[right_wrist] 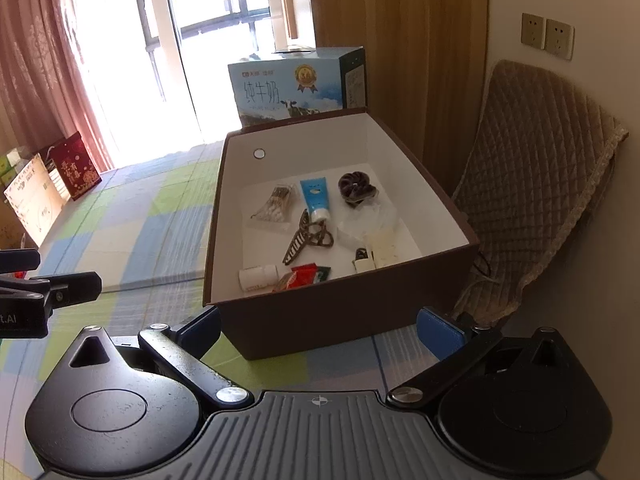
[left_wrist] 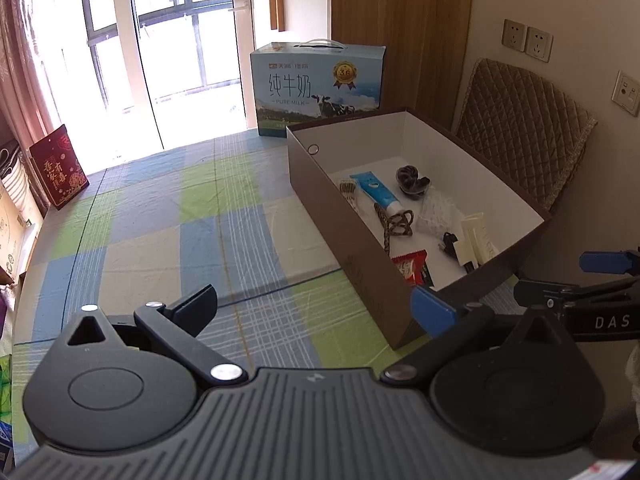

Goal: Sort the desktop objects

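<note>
Both grippers empty, jaws spread wide: brown box (right_wrist: 344, 316) sits dead ahead of right gripper (right_wrist: 320, 334), ahead-right of left gripper (left_wrist: 316, 308); sorted items, blue tube (right_wrist: 315, 198) included, already lie inside; right nearer.

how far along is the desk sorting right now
Looks nearly or fully done. The box already holds the tube, hair claw, scrunchie, cotton swabs, white bottle and red packet. Nothing is in hand: left gripper and right gripper are open, empty. No loose items show on the tablecloth.
</note>
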Action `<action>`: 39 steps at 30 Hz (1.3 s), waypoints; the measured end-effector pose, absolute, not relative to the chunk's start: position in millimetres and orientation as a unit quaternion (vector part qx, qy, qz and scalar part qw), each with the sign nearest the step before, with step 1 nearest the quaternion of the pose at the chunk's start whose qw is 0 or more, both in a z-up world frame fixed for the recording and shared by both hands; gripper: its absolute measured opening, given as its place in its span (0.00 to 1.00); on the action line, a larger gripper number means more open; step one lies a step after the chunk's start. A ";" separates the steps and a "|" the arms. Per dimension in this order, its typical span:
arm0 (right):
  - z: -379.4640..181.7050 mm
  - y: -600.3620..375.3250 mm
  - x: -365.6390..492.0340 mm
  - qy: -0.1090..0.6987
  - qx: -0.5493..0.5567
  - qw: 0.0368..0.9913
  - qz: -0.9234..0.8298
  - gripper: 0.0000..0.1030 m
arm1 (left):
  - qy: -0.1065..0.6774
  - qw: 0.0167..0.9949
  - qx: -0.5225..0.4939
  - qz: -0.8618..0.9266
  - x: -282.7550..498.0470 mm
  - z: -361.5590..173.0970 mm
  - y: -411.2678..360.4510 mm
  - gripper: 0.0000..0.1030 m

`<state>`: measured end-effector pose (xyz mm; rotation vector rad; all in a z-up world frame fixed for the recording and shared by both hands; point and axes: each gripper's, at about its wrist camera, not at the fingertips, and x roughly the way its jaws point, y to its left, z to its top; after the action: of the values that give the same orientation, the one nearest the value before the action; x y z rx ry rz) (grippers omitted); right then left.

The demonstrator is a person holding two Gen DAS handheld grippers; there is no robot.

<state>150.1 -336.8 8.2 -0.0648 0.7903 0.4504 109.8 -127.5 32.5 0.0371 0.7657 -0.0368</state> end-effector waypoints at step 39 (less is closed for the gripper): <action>-19.1 -309.3 104.8 0.430 -0.048 0.885 0.170 0.98 | 0.411 0.909 0.035 -0.052 81.5 7.6 -104.9 0.99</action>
<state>104.8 -309.3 -19.1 -0.1001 0.8942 0.3543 81.5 -104.9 7.6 0.0716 0.8484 -0.1082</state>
